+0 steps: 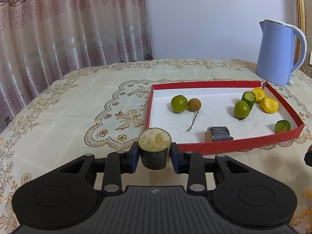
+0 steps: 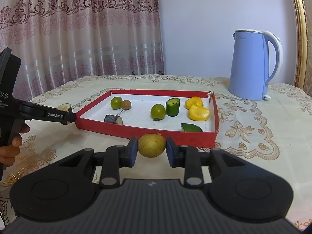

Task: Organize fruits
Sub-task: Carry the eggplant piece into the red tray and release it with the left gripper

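My left gripper (image 1: 154,155) is shut on a dark-skinned sugarcane piece (image 1: 154,149), held just before the near left corner of the red tray (image 1: 224,146). My right gripper (image 2: 151,150) is shut on a yellow-brown round fruit (image 2: 151,145), just in front of the tray's near wall (image 2: 148,133). In the tray lie two green fruits (image 1: 179,103) (image 1: 241,109), a brown longan with a stem (image 1: 194,104), a cucumber piece (image 1: 249,97), two yellow pieces (image 1: 270,104), another sugarcane piece (image 1: 218,134) and a green slice (image 1: 282,126). The left gripper also shows in the right wrist view (image 2: 67,117).
A blue electric kettle (image 1: 276,52) stands behind the tray's far right corner. The table wears a cream embroidered cloth (image 1: 78,107). A patterned curtain (image 1: 68,23) hangs at the back left, and a gold frame (image 2: 301,35) stands at the right.
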A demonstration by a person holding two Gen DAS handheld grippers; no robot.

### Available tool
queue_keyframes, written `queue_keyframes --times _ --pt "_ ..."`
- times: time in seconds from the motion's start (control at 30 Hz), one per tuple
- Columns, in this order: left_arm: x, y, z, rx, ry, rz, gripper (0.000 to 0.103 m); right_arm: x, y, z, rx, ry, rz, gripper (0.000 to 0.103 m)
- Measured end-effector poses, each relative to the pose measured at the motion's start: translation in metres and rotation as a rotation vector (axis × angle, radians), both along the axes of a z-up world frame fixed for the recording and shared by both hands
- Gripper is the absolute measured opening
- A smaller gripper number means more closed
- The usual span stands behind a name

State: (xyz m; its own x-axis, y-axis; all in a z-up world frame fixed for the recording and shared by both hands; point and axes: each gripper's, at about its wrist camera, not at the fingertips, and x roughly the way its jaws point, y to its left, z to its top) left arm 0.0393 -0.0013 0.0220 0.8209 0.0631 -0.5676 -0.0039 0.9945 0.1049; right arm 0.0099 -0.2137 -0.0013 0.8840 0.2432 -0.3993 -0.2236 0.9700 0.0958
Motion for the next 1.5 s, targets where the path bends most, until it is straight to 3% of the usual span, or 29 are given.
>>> queue_keyframes --times 0.67,1.1,1.5 --pt "0.015 -0.015 0.015 0.029 -0.03 -0.028 0.033 -0.002 -0.001 -0.001 0.005 0.001 -0.002 0.029" --pt "0.079 -0.057 0.017 0.072 -0.008 -0.08 0.033 0.001 -0.007 -0.004 0.008 0.01 -0.017 0.029" --pt "0.138 -0.101 -0.004 0.182 0.033 -0.101 0.033 0.003 -0.017 -0.005 0.008 0.024 -0.05 0.029"
